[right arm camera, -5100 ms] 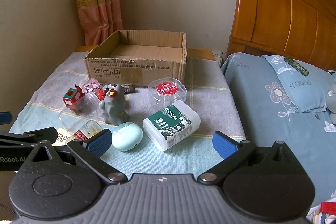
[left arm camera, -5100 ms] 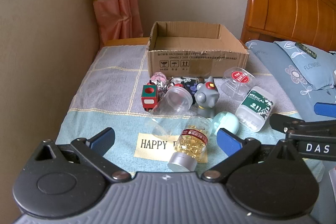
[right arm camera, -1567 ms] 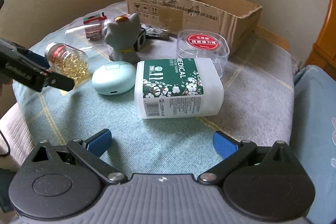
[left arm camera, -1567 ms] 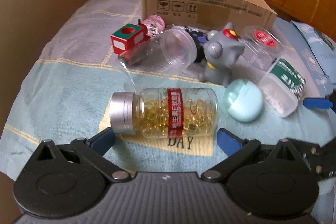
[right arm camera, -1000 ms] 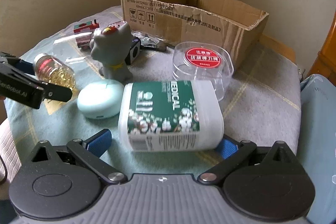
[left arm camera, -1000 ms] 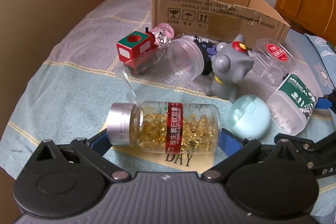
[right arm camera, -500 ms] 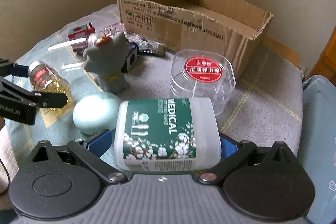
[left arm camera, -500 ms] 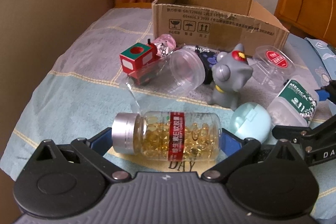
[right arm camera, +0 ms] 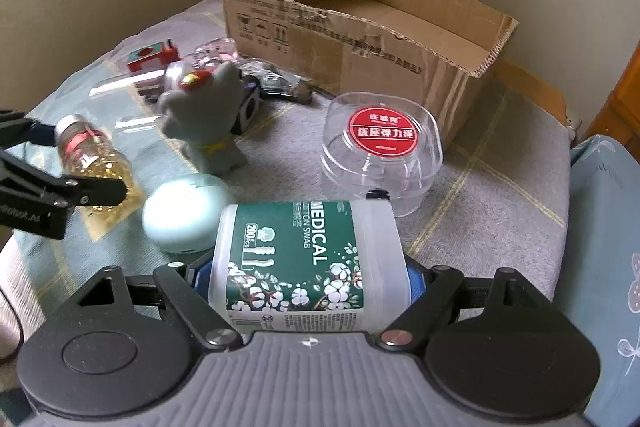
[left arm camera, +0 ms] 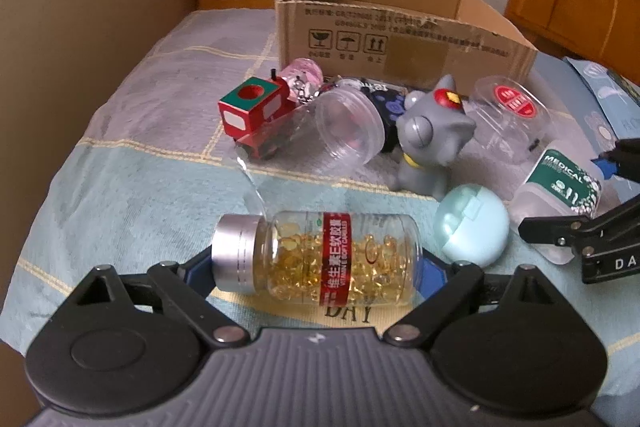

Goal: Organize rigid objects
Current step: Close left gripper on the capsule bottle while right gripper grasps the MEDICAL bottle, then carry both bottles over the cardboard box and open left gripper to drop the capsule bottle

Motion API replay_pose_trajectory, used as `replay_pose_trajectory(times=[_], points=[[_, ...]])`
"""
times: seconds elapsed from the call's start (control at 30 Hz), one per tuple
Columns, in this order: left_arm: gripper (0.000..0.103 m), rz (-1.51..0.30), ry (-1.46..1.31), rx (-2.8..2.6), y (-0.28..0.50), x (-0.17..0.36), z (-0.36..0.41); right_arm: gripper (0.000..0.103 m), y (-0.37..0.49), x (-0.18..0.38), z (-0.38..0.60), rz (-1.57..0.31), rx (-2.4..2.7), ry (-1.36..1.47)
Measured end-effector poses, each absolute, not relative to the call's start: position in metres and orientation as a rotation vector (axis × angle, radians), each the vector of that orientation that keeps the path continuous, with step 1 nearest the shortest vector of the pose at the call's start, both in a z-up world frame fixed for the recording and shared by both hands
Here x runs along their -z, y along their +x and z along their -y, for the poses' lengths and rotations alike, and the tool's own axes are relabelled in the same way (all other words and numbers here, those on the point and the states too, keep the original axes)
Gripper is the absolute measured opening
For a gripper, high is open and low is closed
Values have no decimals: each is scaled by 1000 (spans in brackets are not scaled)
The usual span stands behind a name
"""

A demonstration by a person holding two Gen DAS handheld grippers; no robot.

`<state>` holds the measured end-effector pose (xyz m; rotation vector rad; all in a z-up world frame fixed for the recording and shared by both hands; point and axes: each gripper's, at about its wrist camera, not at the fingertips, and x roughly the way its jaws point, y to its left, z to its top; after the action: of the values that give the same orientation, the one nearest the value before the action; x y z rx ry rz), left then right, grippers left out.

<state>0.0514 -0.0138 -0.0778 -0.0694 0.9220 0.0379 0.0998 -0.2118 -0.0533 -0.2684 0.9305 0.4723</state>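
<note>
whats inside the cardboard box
The cardboard box shows only bare brown inner walls and part of its floor; nothing visible in it, but its near wall hides the front of the floor.

Clear glossy plastic bottle [left arm camera: 340, 259], brushed metal cap [left arm camera: 236, 253]; matt cardboard box [left arm camera: 400, 39].

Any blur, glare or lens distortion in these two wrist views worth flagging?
Left wrist view: fisheye bends the cloth's stripes; capsule bottle sharp between the closing left tool's jaws; dark corners. Right wrist view: same bending; swab box label sharp, grey cat soft; highlights on the clear tub.
</note>
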Motion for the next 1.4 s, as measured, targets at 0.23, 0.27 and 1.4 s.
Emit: replay_pose_trajectory(times=[0.23, 0.27, 1.4], points=[[93, -970, 1, 92, 46, 62, 15, 87, 92, 40, 207, -933, -515, -286], [93, -980, 15, 111, 46, 60, 15, 87, 92, 38, 207, -932, -520, -291], [93, -879, 170, 235, 287, -39, 24, 87, 240, -46, 216, -801, -367, -132]])
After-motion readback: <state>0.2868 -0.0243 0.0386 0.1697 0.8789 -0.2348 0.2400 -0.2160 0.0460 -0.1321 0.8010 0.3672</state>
